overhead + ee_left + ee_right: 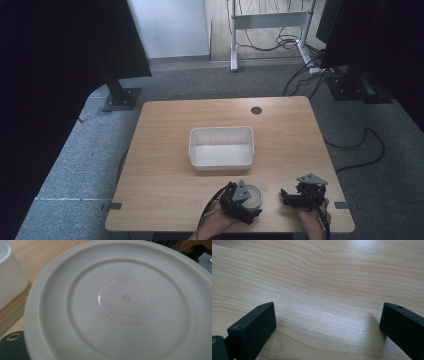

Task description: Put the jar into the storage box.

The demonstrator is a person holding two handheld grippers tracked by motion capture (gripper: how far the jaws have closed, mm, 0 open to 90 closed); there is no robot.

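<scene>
- The left tongs sit at the near edge of the worktop, right at a round grey-white lid that looks to lie flat there, just in front of the white tub.
- In the left gripper view the lid is very close, its raised rings and embossed lettering facing the camera. One dark corner of the tool peeks in at the bottom left, so I cannot tell how wide those tongs stand or whether they grip the lid at all.
- Such a close, low approach suits taking a thin disc by its rim, which I judge to be the aim.
- The right tongs rest apart from the lid on its right side, spread wide with nothing between them. In the right gripper view the right tongs look along bare wood grain, seemingly parked out of the way.
- The tub stands open-topped and empty near the middle of the worktop, a likely place for the lid.
- Room is good: bare wood lies left, right and beyond the tub, and a small round hole sits near the far edge.
- The tight spot is the near edge, where both tongs and the lid are close to the lip, so a sideways nudge risks sliding the lid off.
</scene>
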